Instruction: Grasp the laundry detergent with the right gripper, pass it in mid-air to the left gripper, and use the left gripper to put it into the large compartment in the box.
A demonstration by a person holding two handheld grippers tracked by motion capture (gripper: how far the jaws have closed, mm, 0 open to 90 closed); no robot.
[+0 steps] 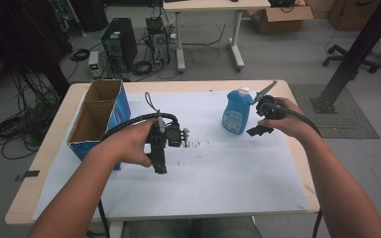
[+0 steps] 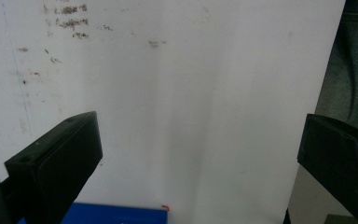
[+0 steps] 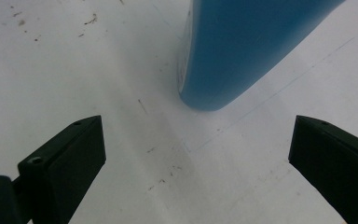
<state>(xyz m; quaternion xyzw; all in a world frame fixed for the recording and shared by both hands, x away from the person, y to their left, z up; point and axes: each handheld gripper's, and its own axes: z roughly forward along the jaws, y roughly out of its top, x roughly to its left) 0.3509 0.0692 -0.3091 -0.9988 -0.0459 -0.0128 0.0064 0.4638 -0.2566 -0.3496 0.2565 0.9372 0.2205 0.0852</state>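
Observation:
A blue bottle (image 1: 237, 112) with a white cap stands upright on the white sheet at the table's far right. My right gripper (image 1: 256, 131) hangs just to its right, held by a hand; in the right gripper view its jaws stand wide apart with the bottle's base (image 3: 242, 51) ahead and nothing between them, so my right gripper (image 3: 196, 154) is open. My left gripper (image 1: 159, 167) is held over the sheet's middle left, pointing down at the paper. Its jaws are also spread wide over bare white paper, my left gripper (image 2: 198, 154) open and empty.
An open cardboard box (image 1: 100, 117) with blue sides stands at the table's left edge, close to my left hand; its blue edge (image 2: 116, 215) shows low in the left gripper view. The white sheet (image 1: 218, 178) covers most of the table. Cables, computers and another desk lie beyond.

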